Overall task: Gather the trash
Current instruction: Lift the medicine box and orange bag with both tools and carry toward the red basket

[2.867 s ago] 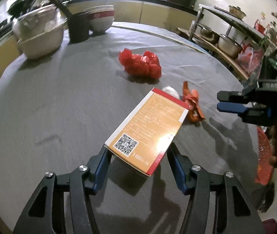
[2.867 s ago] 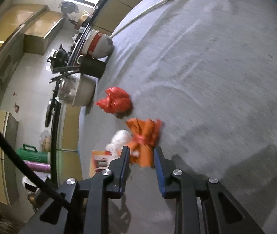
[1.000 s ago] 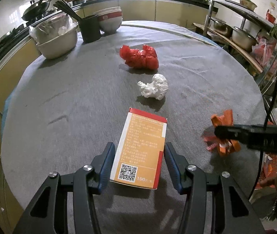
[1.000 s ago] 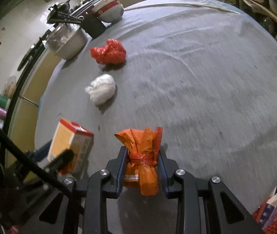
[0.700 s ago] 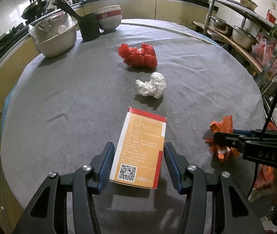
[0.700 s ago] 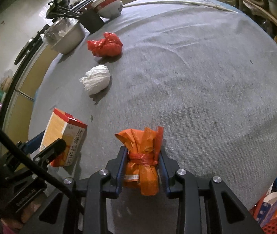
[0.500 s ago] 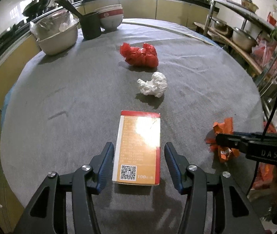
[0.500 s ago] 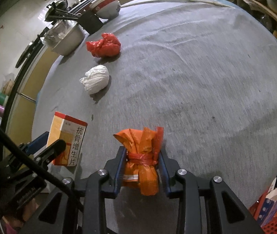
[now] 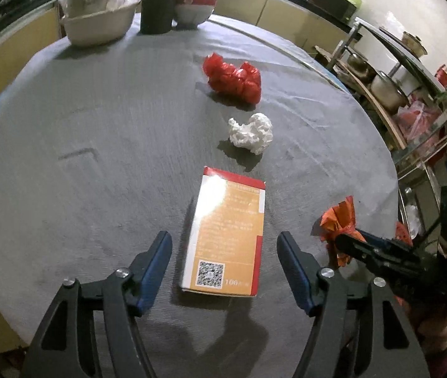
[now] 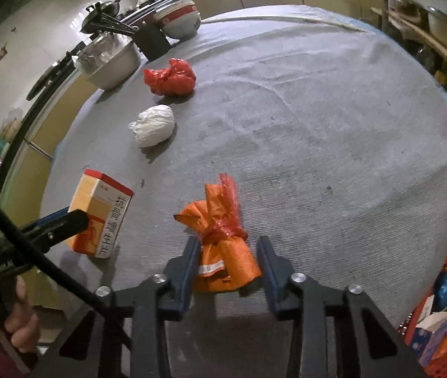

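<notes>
Box [image 9: 228, 233] flat between opening left gripper [image 9: 225, 255], orange wrapper [image 10: 223, 239] between closing right gripper [image 10: 227, 260].

A grey cloth is covering the table [image 9: 97, 132]. The carton [image 9: 228, 230] is showing orange, white and red, with a black QR code. The tied wrapper [image 10: 223, 236] is glowing orange; one crumpled bag [image 9: 234, 78] red, the wad [image 9: 251, 132] white.

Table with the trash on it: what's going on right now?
Both tools straddle trash on the grey table. The left tool is opening around the orange box, pads clear. The right tool is closing around the orange wrapper bundle. A red bag and white wad lie untouched.
</notes>
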### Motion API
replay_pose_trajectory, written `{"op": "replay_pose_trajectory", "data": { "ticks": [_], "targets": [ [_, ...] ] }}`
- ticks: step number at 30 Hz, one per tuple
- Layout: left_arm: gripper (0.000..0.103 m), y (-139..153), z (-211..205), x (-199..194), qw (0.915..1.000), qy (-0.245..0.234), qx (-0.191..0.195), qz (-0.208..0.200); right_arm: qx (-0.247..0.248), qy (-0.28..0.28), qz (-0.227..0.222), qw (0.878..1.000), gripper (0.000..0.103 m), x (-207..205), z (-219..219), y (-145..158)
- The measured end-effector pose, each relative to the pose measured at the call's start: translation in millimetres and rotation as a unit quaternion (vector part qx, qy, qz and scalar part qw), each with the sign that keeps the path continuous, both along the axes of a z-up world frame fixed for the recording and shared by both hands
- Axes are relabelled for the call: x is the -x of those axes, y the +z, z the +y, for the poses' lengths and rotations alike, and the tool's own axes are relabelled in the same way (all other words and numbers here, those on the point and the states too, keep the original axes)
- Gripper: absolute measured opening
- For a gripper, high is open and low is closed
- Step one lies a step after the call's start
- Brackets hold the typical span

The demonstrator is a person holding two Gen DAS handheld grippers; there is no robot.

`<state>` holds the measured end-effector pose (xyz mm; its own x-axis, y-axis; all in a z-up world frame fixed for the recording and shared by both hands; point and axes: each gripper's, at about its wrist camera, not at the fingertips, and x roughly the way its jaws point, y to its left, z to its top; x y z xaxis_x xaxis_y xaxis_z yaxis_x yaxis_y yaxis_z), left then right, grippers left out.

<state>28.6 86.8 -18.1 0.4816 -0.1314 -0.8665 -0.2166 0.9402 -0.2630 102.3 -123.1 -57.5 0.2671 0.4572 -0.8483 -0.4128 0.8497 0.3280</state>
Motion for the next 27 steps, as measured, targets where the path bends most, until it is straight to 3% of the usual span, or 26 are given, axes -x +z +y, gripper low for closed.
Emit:
{"op": "replay_pose_trajectory", "data": {
  "ticks": [4, 7, 12, 16, 19, 20, 27],
  "targets": [
    [0.07, -5, -7, -5, 0.9994, 0.005, -0.033, 0.01, 0.007, 0.009, -0.017, 1.0, 0.038, 3, 1, 0],
    [0.053, -8, -6, -5, 0.9996, 0.013, -0.02, 0.014, 0.007, 0.015, -0.022, 1.0, 0.038, 4, 1, 0],
    [0.051, -7, -10, -2, 0.9993, 0.013, -0.036, 0.006, -0.015, 0.016, 0.003, 1.0, 0.039, -1, -8, 1],
    [0.051, -8, -13, 1, 0.9988, 0.013, -0.048, 0.001, -0.019, 0.017, -0.006, 1.0, 0.048, 1, -7, 3],
    [0.051, -7, -16, 3, 0.9985, 0.013, -0.053, 0.0, -0.015, 0.033, -0.03, 0.999, 0.047, 5, -1, 6],
    [0.051, -6, -16, 4, 0.9986, 0.013, -0.052, 0.0, -0.007, 0.039, -0.038, 0.998, 0.04, 7, 1, 6],
    [0.051, -15, -16, 4, 0.9977, 0.014, -0.063, 0.023, 0.014, 0.048, -0.06, 0.997, 0.039, 10, 6, 2]
  ]
}}
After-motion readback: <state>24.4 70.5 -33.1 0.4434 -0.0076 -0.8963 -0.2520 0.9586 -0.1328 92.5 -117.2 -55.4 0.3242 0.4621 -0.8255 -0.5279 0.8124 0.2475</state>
